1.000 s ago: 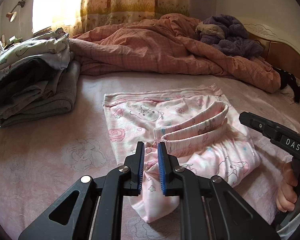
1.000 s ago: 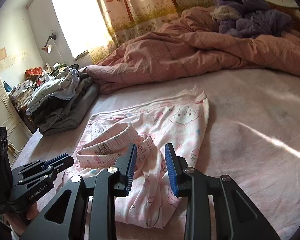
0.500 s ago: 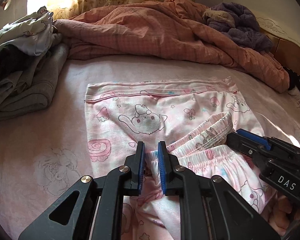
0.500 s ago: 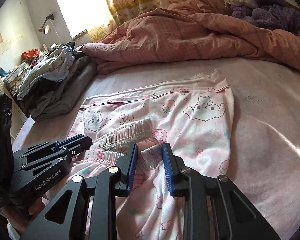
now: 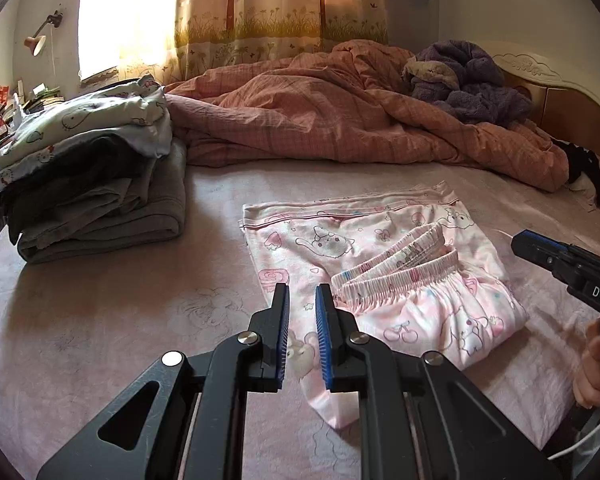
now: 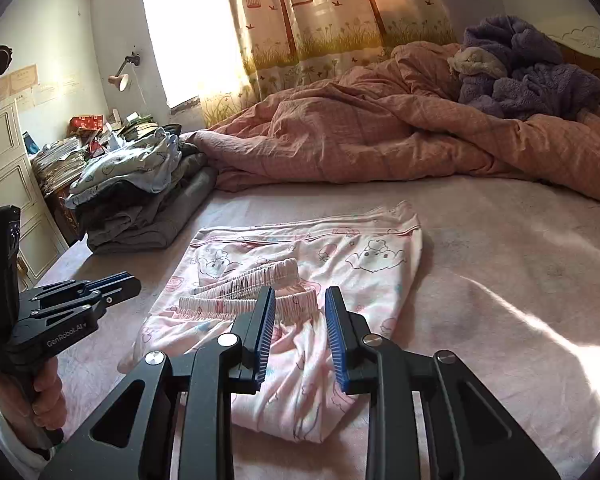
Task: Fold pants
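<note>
Pink printed pants (image 5: pixel 384 276) lie folded in half on the bed, the elastic waistband (image 5: pixel 400 264) laid on top near the middle. They also show in the right wrist view (image 6: pixel 312 280). My left gripper (image 5: pixel 302 300) hovers above their near left edge, jaws a narrow gap apart, holding nothing. My right gripper (image 6: pixel 300 304) is open and empty above the near fold, just short of the waistband (image 6: pixel 244 284). Each gripper shows at the edge of the other's view.
A stack of folded clothes (image 5: pixel 96 184) sits at the left of the bed. A rumpled pink quilt (image 5: pixel 360 120) and a purple blanket (image 5: pixel 468 76) lie across the back. A cluttered side table (image 6: pixel 72 148) stands beyond the bed's left edge.
Both grippers let go of the waistband and pulled back and up. The waistband now rests on the lower half of the pants.
</note>
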Demonstrator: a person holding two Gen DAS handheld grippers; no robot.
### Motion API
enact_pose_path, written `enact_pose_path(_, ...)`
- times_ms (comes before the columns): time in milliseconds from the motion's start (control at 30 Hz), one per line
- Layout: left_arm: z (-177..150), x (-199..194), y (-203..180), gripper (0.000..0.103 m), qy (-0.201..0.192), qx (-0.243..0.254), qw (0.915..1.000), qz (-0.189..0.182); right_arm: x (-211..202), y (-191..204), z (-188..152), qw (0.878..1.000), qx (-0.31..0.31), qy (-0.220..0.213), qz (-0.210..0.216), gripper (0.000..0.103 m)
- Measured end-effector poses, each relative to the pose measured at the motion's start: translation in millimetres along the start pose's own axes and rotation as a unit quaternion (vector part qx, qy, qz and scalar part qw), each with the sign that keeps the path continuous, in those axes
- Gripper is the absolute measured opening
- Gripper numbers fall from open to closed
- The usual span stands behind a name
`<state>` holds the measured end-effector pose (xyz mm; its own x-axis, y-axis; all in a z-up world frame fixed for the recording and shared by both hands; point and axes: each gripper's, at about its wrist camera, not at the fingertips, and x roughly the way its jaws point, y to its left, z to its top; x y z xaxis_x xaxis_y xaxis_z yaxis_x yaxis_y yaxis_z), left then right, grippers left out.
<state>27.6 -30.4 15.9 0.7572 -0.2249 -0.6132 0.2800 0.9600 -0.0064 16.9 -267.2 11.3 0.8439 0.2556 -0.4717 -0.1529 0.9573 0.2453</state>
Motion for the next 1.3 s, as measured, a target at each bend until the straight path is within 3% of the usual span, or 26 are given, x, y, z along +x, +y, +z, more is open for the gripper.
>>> enact_pose_path(100, -15, -20, -1, 0.013, -0.009, 0.004, 0.9999, 0.003, -25, -1, -7, 1.0, -0.005, -0.014, 0.003, 0.027)
enact_pose_path(233, -35, -31, -13, 0.013, 0.004, 0.057, 0.9984, -0.001, -58, 12, -24, 0.997, -0.068, -0.045, -0.015, 0.027)
enact_pose_path(333, -43, -21, -17, 0.022, 0.049, 0.091, 0.9944, -0.02, -62, 20, -36, 0.993, -0.118, -0.02, -0.026, 0.028)
enact_pose_path(433, -43, -10, -13, 0.024, 0.075, 0.098, 0.9916, -0.037, -53, 15, -45, 0.987, -0.153, 0.022, -0.051, 0.03)
enact_pose_path(600, -42, 2, -18, 0.03, 0.089, 0.091, 0.989, -0.076, -42, 5, -56, 0.988, -0.141, 0.06, -0.026, 0.032)
enact_pose_path(700, -43, 12, -24, 0.031, 0.092, 0.094, 0.9893, -0.063, -38, 6, -60, 0.988, -0.142, 0.056, -0.029, 0.033)
enact_pose_path(867, -43, 19, -25, 0.011, 0.089, 0.093, 0.9895, -0.066, -22, 10, -59, 0.987, -0.147, 0.057, -0.023, 0.032)
enact_pose_path(933, -45, 17, -23, 0.009, 0.082, 0.096, 0.9896, -0.07, -15, 12, -61, 0.987, -0.148, 0.065, -0.008, 0.004)
enact_pose_path(1067, -49, 16, -12, 0.004, 0.08, 0.074, 0.9913, -0.073, -16, 20, -75, 0.986, -0.158, 0.043, -0.038, 0.004)
enact_pose_path(1300, -50, 16, 8, 0.004, 0.087, 0.021, 0.9945, -0.055, -13, -16, -69, 0.998, -0.026, 0.053, -0.016, 0.004)
